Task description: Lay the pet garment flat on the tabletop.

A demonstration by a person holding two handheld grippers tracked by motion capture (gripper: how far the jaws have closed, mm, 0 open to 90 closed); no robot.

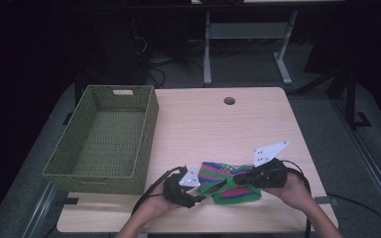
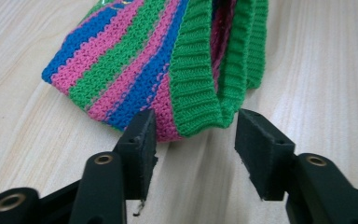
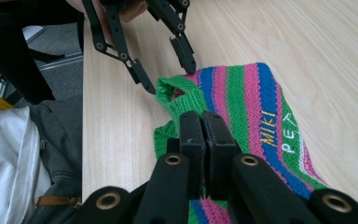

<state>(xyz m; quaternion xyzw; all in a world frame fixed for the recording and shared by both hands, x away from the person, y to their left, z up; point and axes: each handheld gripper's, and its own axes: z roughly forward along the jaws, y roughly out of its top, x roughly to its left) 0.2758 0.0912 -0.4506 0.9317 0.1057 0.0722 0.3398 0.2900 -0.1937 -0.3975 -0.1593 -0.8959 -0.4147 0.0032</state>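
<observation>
Right hand-held gripper [image 3: 203, 123]: yours is clamped on the striped knit garment's [image 1: 230, 182] green cuff; keep that grip.
Left hand-held gripper [image 2: 193, 135]: jaws apart, just before the cuff loop; slide in, then close.

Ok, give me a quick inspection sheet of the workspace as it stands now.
Surface: light wood table, round hole near the far edge.
Job's things: striped knit garment at the near edge; green woven basket at left, nothing in it.
Clutter: nothing seen.
Grippers: left claw open around the garment's green cuff; right claw shut on the garment.
Cables: black cable trails from the left claw.
Surroundings: grey floor, desk legs behind.
</observation>
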